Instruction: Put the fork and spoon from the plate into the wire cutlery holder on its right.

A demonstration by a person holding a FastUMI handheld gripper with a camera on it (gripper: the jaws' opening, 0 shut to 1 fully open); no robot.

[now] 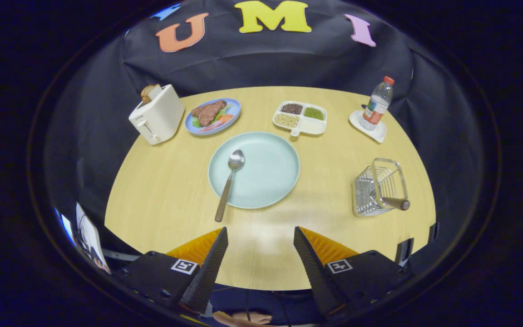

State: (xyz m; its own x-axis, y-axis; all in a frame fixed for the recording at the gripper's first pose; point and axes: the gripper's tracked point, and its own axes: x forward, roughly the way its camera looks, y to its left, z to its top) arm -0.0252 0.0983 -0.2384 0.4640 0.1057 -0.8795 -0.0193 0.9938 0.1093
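A pale green plate point(270, 170) sits in the middle of the round wooden table. A spoon point(229, 181) lies on its left part, bowl toward the far side, brown handle reaching over the near rim onto the table. To the plate's right stands the wire cutlery holder point(377, 186). A brown handle point(397, 203) pokes out at its near right corner; the rest of that utensil is hard to make out through the wires. My gripper point(260, 229) hangs open above the table's near edge, short of the plate, with nothing between its fingers.
Along the far side stand a white toaster point(157, 116) with bread, a blue plate of meat and vegetables point(213, 116), a divided white tray of beans point(300, 118) and a water bottle point(377, 105) on a white coaster. Bare table lies between plate and holder.
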